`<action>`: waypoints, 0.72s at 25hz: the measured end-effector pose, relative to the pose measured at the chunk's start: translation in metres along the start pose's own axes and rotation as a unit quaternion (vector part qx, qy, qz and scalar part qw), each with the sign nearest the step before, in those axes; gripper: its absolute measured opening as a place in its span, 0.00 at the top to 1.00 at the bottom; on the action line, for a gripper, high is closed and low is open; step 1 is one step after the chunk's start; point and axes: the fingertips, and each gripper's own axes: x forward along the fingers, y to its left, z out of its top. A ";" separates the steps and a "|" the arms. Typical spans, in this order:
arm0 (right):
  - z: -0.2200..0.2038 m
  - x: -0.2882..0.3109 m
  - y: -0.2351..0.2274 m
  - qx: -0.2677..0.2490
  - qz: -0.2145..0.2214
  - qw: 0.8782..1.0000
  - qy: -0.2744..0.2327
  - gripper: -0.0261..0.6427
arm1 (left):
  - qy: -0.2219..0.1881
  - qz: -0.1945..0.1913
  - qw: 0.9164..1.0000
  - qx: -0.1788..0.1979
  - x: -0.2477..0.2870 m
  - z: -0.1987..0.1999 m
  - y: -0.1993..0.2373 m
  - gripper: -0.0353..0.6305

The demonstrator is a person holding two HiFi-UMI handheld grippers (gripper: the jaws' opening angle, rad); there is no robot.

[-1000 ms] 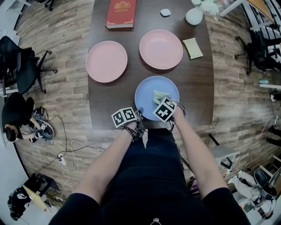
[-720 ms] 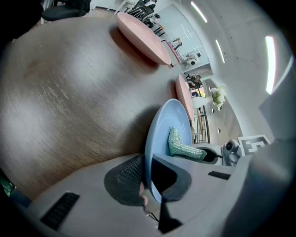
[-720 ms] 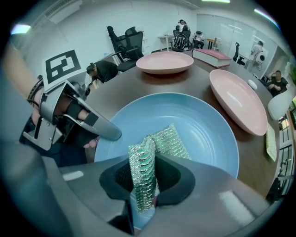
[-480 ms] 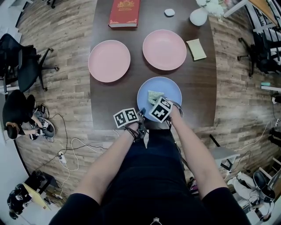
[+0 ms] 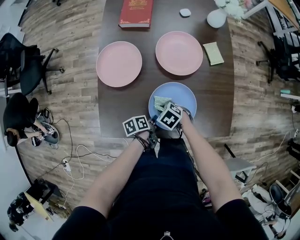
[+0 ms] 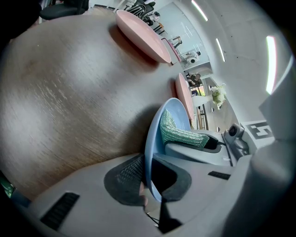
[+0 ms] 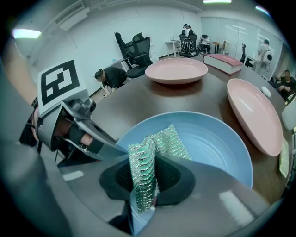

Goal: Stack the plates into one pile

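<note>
A light blue plate [image 5: 180, 96] lies at the near edge of the dark table [image 5: 140, 101]. My left gripper [image 5: 151, 120] is shut on its near-left rim [image 6: 149, 152], one pad under the rim and one inside it. My right gripper [image 5: 163, 107] is shut on a folded green scouring cloth [image 7: 143, 171] and holds it against the inside of the blue plate [image 7: 208, 143], just beside the left gripper [image 7: 88, 136]. Two pink plates [image 5: 119, 63] [image 5: 179, 53] lie separately farther back, empty.
At the table's far end are a red book [image 5: 136, 12], a white vase with flowers [image 5: 217, 18] and a small white object [image 5: 185, 12]. A yellow-green pad [image 5: 213, 53] lies right of the pink plate. Office chairs [image 5: 23, 70] and a crouching person [image 5: 18, 117] are at the left.
My right gripper has slid the green cloth leftwards across the blue plate, towards the left gripper. The left gripper has kept its hold on the rim.
</note>
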 end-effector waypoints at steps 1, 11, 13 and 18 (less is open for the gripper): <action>0.002 0.000 0.001 -0.001 0.003 1.000 -0.003 0.84 | 0.000 0.000 1.000 0.001 0.000 -0.001 0.000 0.92; 0.011 0.004 0.001 0.032 0.039 0.997 -0.062 0.84 | 0.006 0.001 1.000 0.011 0.000 0.000 0.000 0.93; 0.013 0.002 0.001 0.040 0.042 0.996 -0.069 0.84 | 0.007 0.002 1.000 0.013 0.000 -0.001 0.000 0.92; 0.016 0.002 0.003 0.046 0.044 0.995 -0.073 0.83 | 0.008 0.002 1.000 0.018 0.000 0.000 0.000 0.92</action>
